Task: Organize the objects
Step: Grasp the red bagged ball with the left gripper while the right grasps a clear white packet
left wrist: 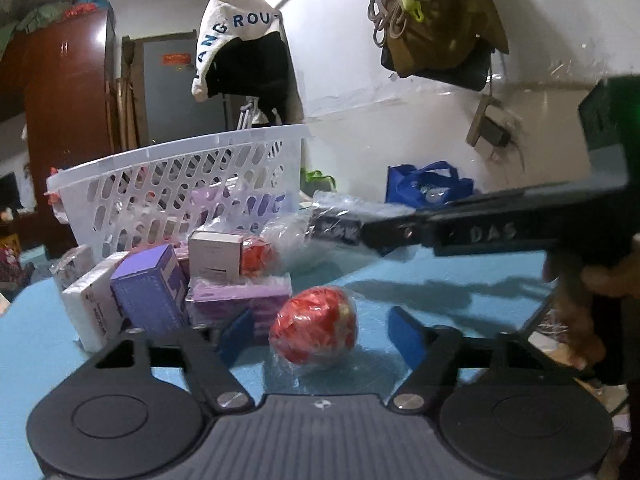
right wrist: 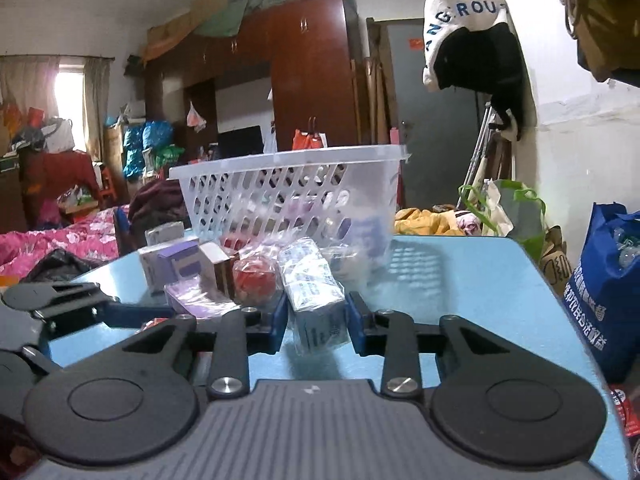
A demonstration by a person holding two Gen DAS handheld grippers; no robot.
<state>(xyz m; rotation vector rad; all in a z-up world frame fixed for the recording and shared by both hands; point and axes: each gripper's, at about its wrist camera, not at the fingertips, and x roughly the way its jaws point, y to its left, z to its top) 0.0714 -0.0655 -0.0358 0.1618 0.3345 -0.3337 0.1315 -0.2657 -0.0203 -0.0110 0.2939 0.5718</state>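
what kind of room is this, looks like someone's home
Most likely a lived-in bedroom that doubles as storage: a bed with a pink floral cover, a tall dark wooden wardrobe, clothes hung on the wall, and stuffed bags piled around.

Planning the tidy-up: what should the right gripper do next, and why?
Probably lift. The right gripper is shut on the plastic-wrapped pack, which rests on the blue table; the white basket stands just behind, so raising it toward the rim seems sensible.

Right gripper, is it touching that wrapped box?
Touching. In the right wrist view, both blue pads of the right gripper press the wrapped box sides.
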